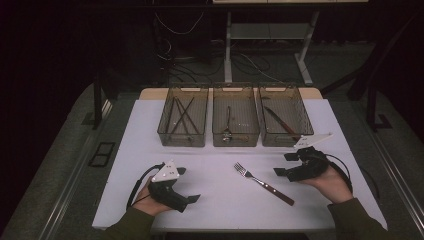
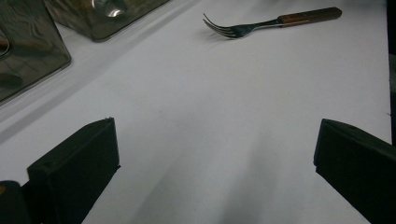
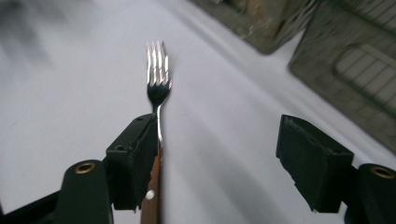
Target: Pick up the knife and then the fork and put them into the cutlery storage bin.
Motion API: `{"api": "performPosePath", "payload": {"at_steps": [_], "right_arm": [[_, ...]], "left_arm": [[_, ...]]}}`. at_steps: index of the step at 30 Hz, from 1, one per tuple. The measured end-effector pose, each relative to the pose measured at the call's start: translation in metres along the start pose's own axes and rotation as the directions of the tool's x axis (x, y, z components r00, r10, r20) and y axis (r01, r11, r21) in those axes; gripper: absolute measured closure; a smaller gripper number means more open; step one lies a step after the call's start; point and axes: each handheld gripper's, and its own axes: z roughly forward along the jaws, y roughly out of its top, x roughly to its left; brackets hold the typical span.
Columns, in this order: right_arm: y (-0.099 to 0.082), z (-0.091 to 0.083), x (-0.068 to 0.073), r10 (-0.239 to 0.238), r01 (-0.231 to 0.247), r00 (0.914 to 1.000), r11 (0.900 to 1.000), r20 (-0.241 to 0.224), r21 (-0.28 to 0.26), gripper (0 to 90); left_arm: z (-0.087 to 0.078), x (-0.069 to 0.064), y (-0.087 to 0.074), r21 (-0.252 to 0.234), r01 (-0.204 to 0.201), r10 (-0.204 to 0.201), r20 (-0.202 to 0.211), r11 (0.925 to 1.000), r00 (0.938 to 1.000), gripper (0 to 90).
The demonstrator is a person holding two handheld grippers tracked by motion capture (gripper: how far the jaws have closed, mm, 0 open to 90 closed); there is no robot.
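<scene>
A fork [image 1: 262, 183] with a wooden handle lies flat on the white table [image 1: 220, 210], tines toward the back left. My right gripper [image 1: 284, 164] hovers just right of it, jaws open and empty. In the right gripper view the fork [image 3: 158, 70] lies on the table below, lined up along the inner edge of the left jaw, between the open gripper's [image 3: 224, 154] jaws but not pressed by them. My left gripper [image 1: 190, 185] rests at the front left, open and empty. In the left gripper view the fork [image 2: 261, 25] lies far ahead of the wide-open gripper [image 2: 210, 154].
Three see-through bins stand in a row at the back. The left bin [image 1: 183, 115] holds several thin sticks, the middle bin [image 1: 235, 117] a utensil, the right bin [image 1: 284, 116] a long dark-handled utensil. Table legs and cables lie beyond the far edge.
</scene>
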Motion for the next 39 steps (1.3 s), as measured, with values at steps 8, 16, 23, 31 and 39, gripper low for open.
{"api": "performPosePath", "payload": {"at_steps": [8,16,23,31,39], "right_arm": [[0.005,0.013,0.016,-0.032,0.034,0.9994,0.9910,-0.015,0.130,35.3],[0.010,0.032,0.030,-0.083,0.087,0.9962,0.9566,-0.029,0.278,44.3],[0.014,0.046,0.037,-0.127,0.132,0.9912,0.9202,-0.039,0.369,57.8],[0.016,0.058,0.044,-0.164,0.168,0.9852,0.8729,-0.051,0.458,69.4],[0.021,0.064,0.050,-0.216,0.199,0.9760,0.8389,-0.026,0.506,73.8]], "left_arm": [[0.000,0.000,0.000,0.004,0.002,-0.002,0.000,1.0000,1.0000,0.0],[0.001,0.000,0.000,0.005,0.001,-0.001,-0.001,1.0000,1.0000,0.0],[0.000,0.000,0.000,0.005,0.001,-0.001,-0.002,1.0000,1.0000,0.0],[0.000,0.000,0.000,0.004,0.001,-0.001,-0.002,1.0000,1.0000,0.0],[0.001,0.000,0.000,0.007,0.001,-0.001,-0.002,1.0000,1.0000,0.0]]}}
